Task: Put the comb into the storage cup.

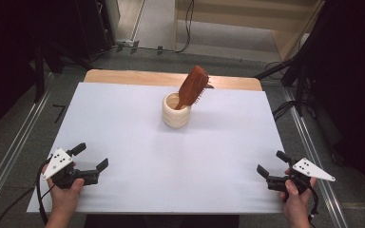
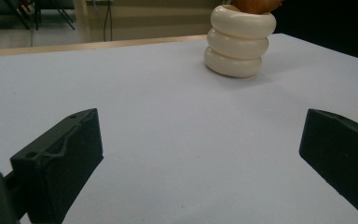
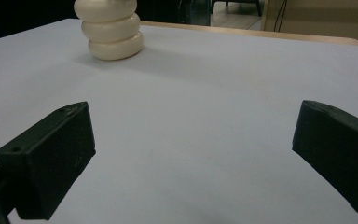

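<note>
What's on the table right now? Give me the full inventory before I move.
Holder: one, cream, ribbed in three rings, upright at the far middle of the table.
Hairbrush: one, reddish-brown wood, standing handle-down in the holder, leaning right.
Table sheet: one, white, covering the wooden table.
Left gripper: one, black, jaws open, near left corner, held in a hand.
Right gripper: one, black, jaws open, near right corner, held in a hand.

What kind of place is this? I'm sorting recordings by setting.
Probably a lab or recording rig, not a home: a white board on a table carries just a cup with a hairbrush, with floor rails and cables around it.
</note>
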